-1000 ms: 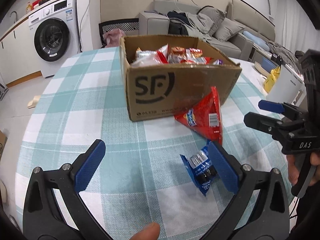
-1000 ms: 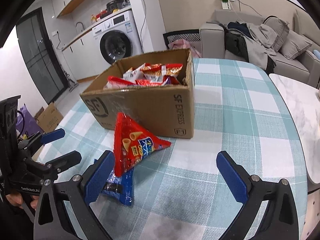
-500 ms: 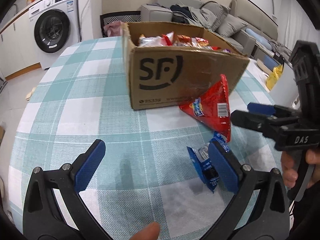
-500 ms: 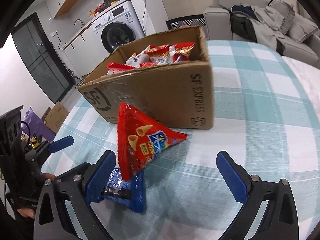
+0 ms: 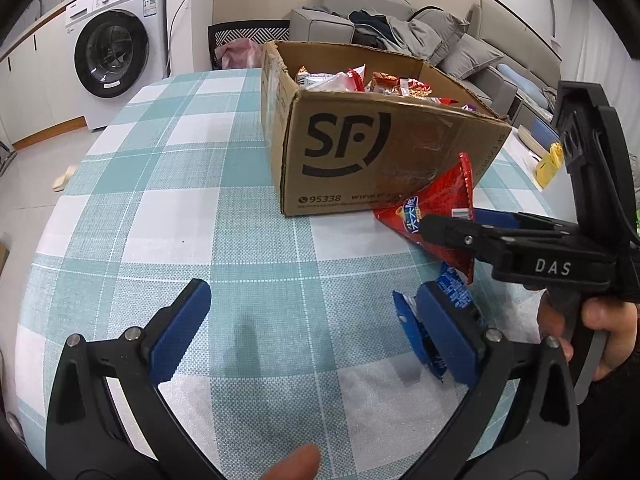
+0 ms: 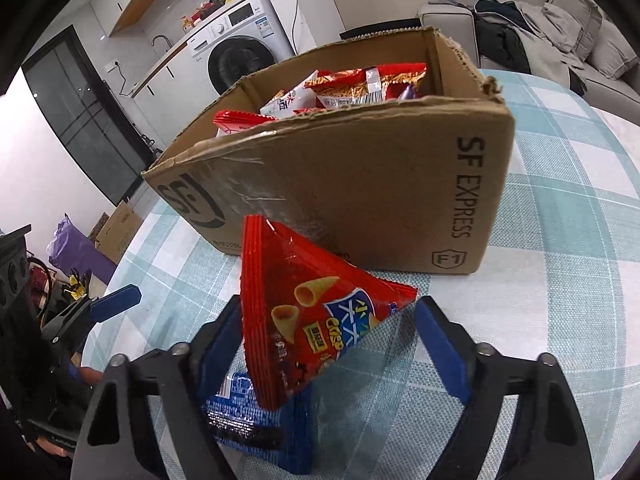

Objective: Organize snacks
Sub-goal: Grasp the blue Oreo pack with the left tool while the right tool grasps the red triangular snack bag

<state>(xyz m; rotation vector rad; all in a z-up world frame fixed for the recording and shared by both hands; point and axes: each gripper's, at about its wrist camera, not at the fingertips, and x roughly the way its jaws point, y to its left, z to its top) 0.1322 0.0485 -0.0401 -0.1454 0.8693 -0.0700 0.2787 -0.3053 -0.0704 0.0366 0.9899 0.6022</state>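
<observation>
A red triangular snack bag (image 6: 316, 320) leans by the SF cardboard box (image 6: 360, 208), which holds several snack packets (image 6: 360, 84). A blue snack packet (image 6: 260, 420) lies under the red bag's near end. My right gripper (image 6: 328, 344) is open with the red bag between its jaws, not squeezed. In the left wrist view the red bag (image 5: 436, 208) lies right of the box (image 5: 380, 156), the blue packet (image 5: 456, 292) sits behind my right finger, and the right gripper (image 5: 452, 228) reaches over the red bag. My left gripper (image 5: 316, 332) is open and empty above the tablecloth.
The round table (image 5: 160, 208) has a teal checked cloth. A washing machine (image 5: 116, 48) stands far left and a sofa (image 5: 420, 28) with clothes behind the box. A white side table (image 5: 532, 148) stands at the right.
My right gripper has moved forward and its jaws now straddle the red bag. My left gripper has come closer to the box and the blue packet.
</observation>
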